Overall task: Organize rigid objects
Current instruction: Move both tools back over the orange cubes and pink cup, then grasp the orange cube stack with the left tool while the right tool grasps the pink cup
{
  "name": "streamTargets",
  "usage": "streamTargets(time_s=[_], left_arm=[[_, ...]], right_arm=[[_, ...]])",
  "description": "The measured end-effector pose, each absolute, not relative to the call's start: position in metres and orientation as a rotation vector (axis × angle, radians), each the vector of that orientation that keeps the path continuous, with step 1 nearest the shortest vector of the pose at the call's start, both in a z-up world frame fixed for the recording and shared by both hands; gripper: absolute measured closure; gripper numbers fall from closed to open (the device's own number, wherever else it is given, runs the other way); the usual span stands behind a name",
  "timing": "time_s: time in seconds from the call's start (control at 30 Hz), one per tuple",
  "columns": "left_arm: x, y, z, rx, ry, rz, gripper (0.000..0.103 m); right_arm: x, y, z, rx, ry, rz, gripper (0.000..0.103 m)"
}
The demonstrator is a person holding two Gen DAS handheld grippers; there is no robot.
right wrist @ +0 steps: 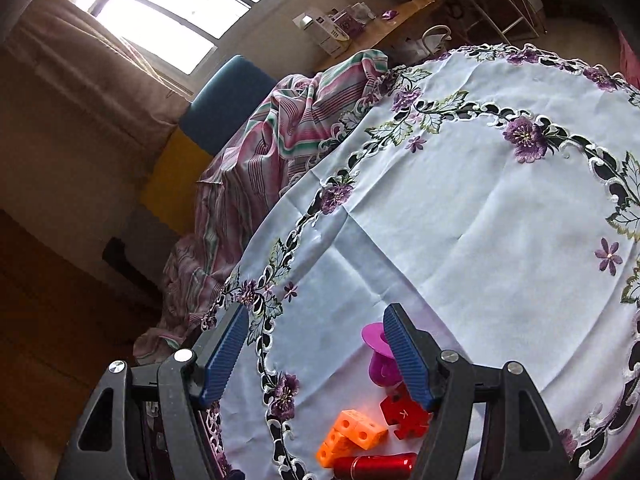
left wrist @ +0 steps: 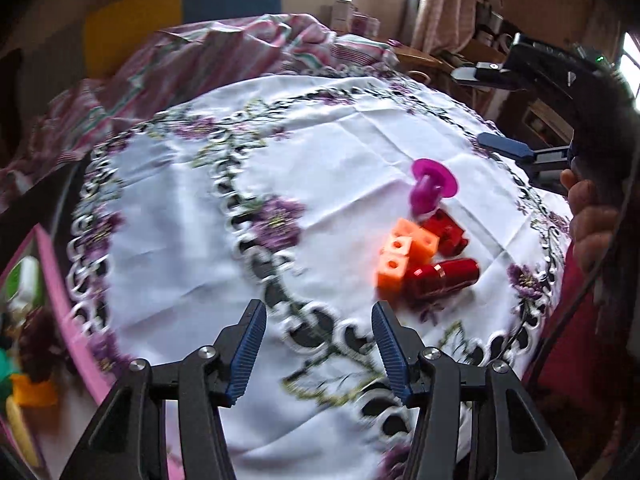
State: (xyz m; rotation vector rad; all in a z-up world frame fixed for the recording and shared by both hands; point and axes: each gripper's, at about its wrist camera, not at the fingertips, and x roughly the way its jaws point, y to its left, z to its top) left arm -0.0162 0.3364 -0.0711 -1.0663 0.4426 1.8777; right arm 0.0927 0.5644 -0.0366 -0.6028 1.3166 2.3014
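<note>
Left wrist view first: my left gripper point(left wrist: 318, 330) hangs over the embroidered white tablecloth point(left wrist: 192, 216) with its blue pads parted and nothing between them. Just ahead and to the right of its tips lies the small cluster I am sorting: orange cubes point(left wrist: 402, 256) joined in a block, a red cylinder point(left wrist: 442, 276) lying on its side against them, a red puzzle-shaped piece point(left wrist: 446, 232) behind, and the magenta spool point(left wrist: 430, 188) tipped over at the far end of the group. All four sit close together, touching or nearly so. To the far left, off the table edge, a pink-rimmed box point(left wrist: 56, 288) holds blurred coloured items. Farther right, my right gripper point(left wrist: 506, 146) shows from the side with my hand point(left wrist: 588, 220) on its handle. Beyond the table lies a striped pink sheet point(left wrist: 224, 56).

From the right wrist view, my right gripper point(right wrist: 316, 328) also stands with its pads apart, holding nothing. The same cluster lies low in the frame beneath it, partly hidden by the right finger. The cloth stretches away past it, then the striped sheet, a blue and yellow chair back point(right wrist: 224, 100), and the bright window point(right wrist: 176, 4).
</note>
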Motion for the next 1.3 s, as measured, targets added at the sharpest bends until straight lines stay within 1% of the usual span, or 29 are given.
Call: streamTargets(time_s=[0.13,0.23,0.27,0.3,0.37,0.53,0.6,0.73,0.87,0.93,1.0,1.3], left_arm=[[-0.018,0.366,-0.072,-1.091,0.418,1.8,0.047],[-0.016,0.389,-0.076,-1.084,0.457,1.756,0.047],[-0.015,0.395,-0.077,-1.081,0.487,1.763,0.052],[-0.016,0.401,-0.08,-1.091,0.505,1.752,0.061],[-0.02,0.41,-0.086,-1.125,0.514,1.708,0.066],[-0.022,0.424,-0.102,-1.175,0.533,1.636,0.069],[-0.02,0.425,-0.106,-1.154,0.551,1.655,0.076],[-0.025,0.408,-0.101,-1.143,0.488,1.734,0.077],[-0.03,0.37,-0.105,-1.157,0.477,1.876,0.077],[-0.03,0.346,-0.108,-1.145,0.431,1.921,0.077],[-0.026,0.335,-0.11,-1.118,0.439,1.939,0.076],[-0.021,0.333,-0.115,-1.072,0.428,1.945,0.075]], right_arm=[[0.093,0.563,-0.036,-0.596,1.313,2.309,0.031],[0.094,0.565,-0.036,-0.58,1.336,2.308,0.031],[0.095,0.565,-0.037,-0.577,1.342,2.309,0.031],[0.095,0.565,-0.037,-0.578,1.344,2.31,0.031],[0.094,0.564,-0.036,-0.585,1.338,2.317,0.031],[0.092,0.563,-0.035,-0.587,1.327,2.32,0.031],[0.093,0.563,-0.035,-0.584,1.322,2.314,0.031],[0.094,0.564,-0.035,-0.588,1.299,2.298,0.031],[0.091,0.565,-0.038,-0.629,1.293,2.266,0.031],[0.089,0.566,-0.041,-0.664,1.287,2.243,0.031],[0.086,0.566,-0.046,-0.702,1.287,2.216,0.031],[0.076,0.573,-0.074,-0.888,1.341,2.043,0.031]])
